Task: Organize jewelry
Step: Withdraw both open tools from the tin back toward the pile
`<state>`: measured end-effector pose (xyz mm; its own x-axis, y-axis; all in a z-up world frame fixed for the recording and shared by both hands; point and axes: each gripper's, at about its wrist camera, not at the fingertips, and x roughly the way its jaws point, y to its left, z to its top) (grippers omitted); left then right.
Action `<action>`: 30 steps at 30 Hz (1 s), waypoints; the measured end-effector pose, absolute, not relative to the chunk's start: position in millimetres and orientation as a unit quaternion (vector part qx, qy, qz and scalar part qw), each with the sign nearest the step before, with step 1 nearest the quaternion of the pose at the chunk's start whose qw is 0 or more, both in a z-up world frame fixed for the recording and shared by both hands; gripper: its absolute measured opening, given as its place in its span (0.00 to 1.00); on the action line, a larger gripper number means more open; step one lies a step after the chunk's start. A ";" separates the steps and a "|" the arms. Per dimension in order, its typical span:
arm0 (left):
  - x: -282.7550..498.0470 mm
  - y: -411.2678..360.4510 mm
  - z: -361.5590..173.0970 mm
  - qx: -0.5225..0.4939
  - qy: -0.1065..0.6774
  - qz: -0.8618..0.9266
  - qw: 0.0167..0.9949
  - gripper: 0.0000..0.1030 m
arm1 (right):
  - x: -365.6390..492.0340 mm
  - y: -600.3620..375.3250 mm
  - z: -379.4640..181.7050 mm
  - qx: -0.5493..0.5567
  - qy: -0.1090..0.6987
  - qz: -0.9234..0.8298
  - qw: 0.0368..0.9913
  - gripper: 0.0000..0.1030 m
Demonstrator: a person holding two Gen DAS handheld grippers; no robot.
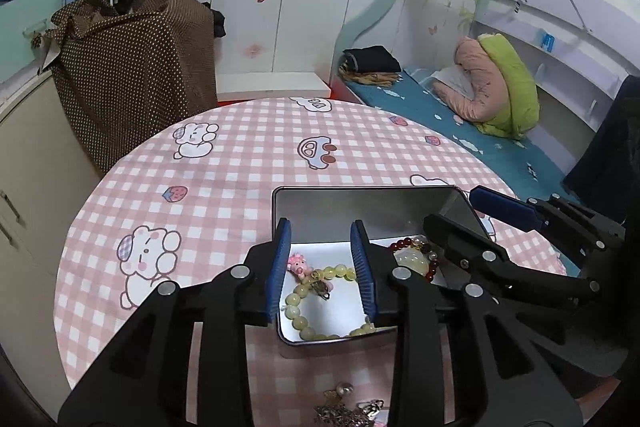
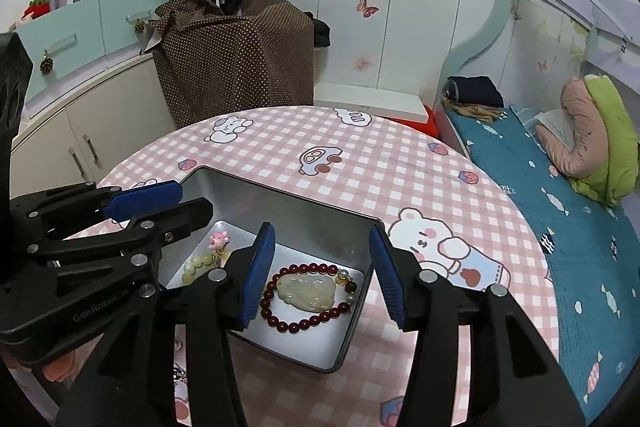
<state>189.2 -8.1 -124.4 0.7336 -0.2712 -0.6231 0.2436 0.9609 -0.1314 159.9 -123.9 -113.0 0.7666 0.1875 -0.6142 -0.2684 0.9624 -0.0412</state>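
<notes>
An open metal tin (image 1: 360, 211) stands on the pink checked round table (image 1: 240, 163). My left gripper (image 1: 320, 231) hovers open over the tin's left half, above a yellow-green bead bracelet (image 1: 300, 297) with a pink charm (image 1: 298, 263); the pads touch nothing. In the tin's right half (image 2: 288, 215) lies a dark red bead bracelet (image 2: 320, 269) around a pale carved pendant (image 2: 306, 291). My right gripper (image 2: 322, 233) hangs open above it, holding nothing. Each gripper shows in the other's view: the right gripper (image 1: 460, 205) and the left gripper (image 2: 188, 199). The yellow-green bracelet (image 2: 200, 263) is partly hidden there.
More loose jewelry (image 1: 344, 407) lies on the table near the front edge, under my left gripper. A bed (image 2: 560, 227) with blue bedding runs along the right. A brown dotted cloth (image 1: 132, 67) covers something behind the table, next to cabinets (image 2: 92, 131).
</notes>
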 end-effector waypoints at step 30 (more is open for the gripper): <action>114.1 14.7 -99.0 -0.018 0.292 -0.098 0.951 0.83 | 92.5 -153.2 -87.2 -0.037 0.276 0.065 0.958 0.92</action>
<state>114.1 14.7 -99.0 0.8097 -0.1976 -0.5525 0.1768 0.9800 -0.0914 92.5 -153.2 -87.2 0.8389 0.1032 -0.5344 -0.1445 0.9888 -0.0360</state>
